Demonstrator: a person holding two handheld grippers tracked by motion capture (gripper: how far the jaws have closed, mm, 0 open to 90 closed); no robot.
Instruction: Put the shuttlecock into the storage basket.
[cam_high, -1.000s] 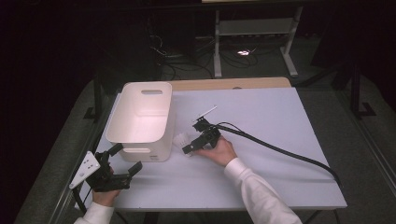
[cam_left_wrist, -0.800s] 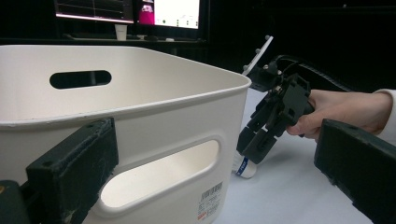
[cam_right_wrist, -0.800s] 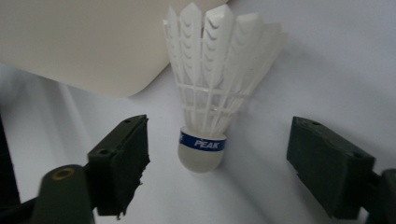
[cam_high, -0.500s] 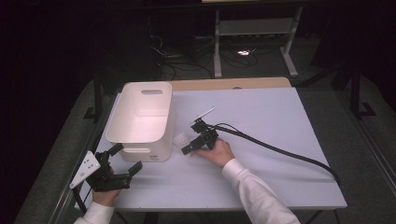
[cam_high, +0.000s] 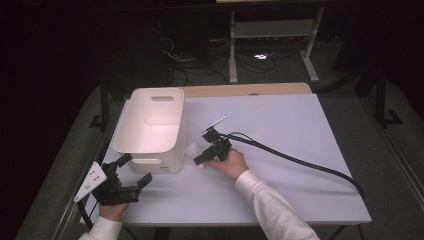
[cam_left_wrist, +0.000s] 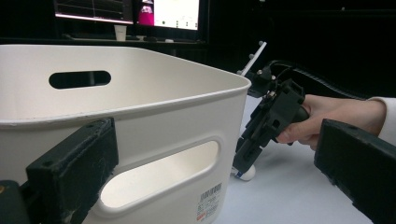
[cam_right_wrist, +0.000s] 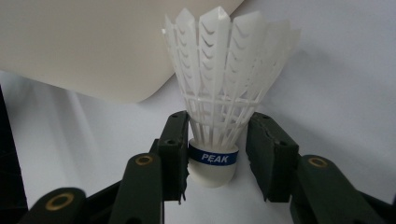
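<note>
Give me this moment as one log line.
right gripper: jaws closing around shuttlecock, right pad apart | left gripper: open, idle | bin: beside shuttlecock

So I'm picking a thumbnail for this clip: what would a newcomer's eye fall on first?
The white feathered shuttlecock with a blue band lying on the pale table stands out first, between the jaws of the right claw, which have just been closing; the left jaw touches its cork, the right stands apart. Next comes the white plastic bin with handle slots beside it. The left claw waits open at the table's near-left corner.
</note>
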